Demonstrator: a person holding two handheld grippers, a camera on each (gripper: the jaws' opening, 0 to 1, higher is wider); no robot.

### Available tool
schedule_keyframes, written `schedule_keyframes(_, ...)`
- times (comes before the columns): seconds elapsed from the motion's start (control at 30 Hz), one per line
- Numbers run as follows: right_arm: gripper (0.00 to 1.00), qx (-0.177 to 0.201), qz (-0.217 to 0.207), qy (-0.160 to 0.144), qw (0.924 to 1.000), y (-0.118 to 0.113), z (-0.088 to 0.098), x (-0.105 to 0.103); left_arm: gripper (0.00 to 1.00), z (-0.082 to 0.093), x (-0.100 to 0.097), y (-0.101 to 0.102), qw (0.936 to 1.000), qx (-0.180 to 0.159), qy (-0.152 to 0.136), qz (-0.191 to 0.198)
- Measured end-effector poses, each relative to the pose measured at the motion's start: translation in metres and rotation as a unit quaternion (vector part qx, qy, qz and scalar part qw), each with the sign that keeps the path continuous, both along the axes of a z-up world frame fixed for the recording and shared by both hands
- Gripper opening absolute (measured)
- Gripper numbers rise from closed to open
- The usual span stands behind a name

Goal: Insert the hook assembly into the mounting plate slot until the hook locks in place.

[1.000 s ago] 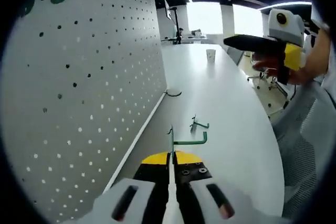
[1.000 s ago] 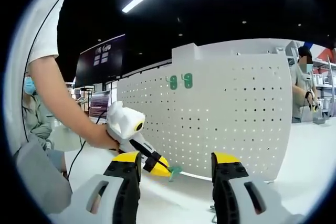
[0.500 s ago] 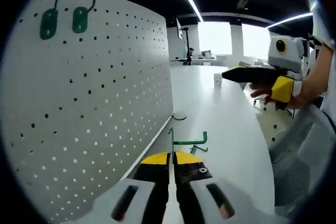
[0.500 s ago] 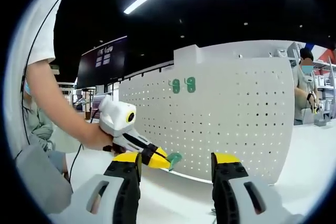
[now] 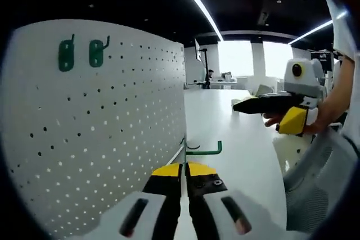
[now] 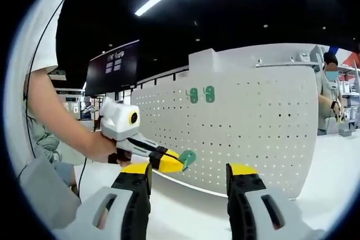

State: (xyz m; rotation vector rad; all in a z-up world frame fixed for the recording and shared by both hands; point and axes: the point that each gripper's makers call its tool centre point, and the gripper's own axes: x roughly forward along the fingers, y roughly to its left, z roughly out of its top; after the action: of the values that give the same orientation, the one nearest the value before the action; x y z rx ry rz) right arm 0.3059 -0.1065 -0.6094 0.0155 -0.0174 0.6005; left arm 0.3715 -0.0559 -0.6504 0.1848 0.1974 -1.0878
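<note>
In the left gripper view my left gripper [image 5: 183, 173] is shut on a green hook assembly [image 5: 197, 150]; its plate stands edge-on between the yellow tips and its hook arm points right. A white pegboard [image 5: 107, 133] stands to the left, carrying two green hooks [image 5: 81, 54] near its top. My right gripper [image 5: 270, 104] hangs in the air at right, held by a hand. In the right gripper view my right gripper [image 6: 188, 181] is open with nothing between its jaws. Beyond it the left gripper [image 6: 163, 161] holds the green hook assembly [image 6: 187, 157] close in front of the pegboard [image 6: 247, 133].
A long white table [image 5: 236, 150] runs along the pegboard's foot. A grey chair [image 5: 323, 178] stands at the right of the left gripper view. A person [image 6: 331, 96] stands at the far right in the right gripper view, beyond the pegboard.
My left gripper has risen from the table with the hook assembly and come nearer the pegboard. The two mounted hooks now sit lower in its view. The right gripper stays open.
</note>
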Motion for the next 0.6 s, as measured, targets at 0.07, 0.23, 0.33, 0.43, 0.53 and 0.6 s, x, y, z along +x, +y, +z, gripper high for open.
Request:
schedule_keyframes(0.07,0.51,0.004,0.002,0.001,1.0000,0.001,0.002,-0.001,0.02,0.006,-0.003,0.000,0.9999,-0.010,-0.006,-0.002)
schedule_keyframes(0.23,0.51,-0.003,0.011,-0.004,0.9999,0.007,0.005,-0.004,0.02,0.025,-0.005,0.004,0.9982,-0.057,-0.015,0.010)
schedule_keyframes(0.33,0.51,-0.004,0.014,-0.005,0.9999,0.009,0.004,-0.005,0.02,0.036,-0.008,0.006,0.9967,-0.076,-0.024,0.014)
schedule_keyframes(0.43,0.51,-0.006,0.016,-0.005,0.9998,0.010,0.004,-0.007,0.02,0.045,-0.009,0.007,0.9950,-0.093,-0.030,0.020)
schedule_keyframes(0.53,0.51,-0.007,0.017,-0.006,0.9998,0.012,0.005,-0.007,0.02,0.049,-0.010,0.008,0.9941,-0.100,-0.034,0.026)
schedule_keyframes(0.6,0.51,-0.006,0.020,-0.007,0.9998,0.014,0.005,-0.009,0.02,0.049,-0.011,0.008,0.9939,-0.101,-0.035,0.026)
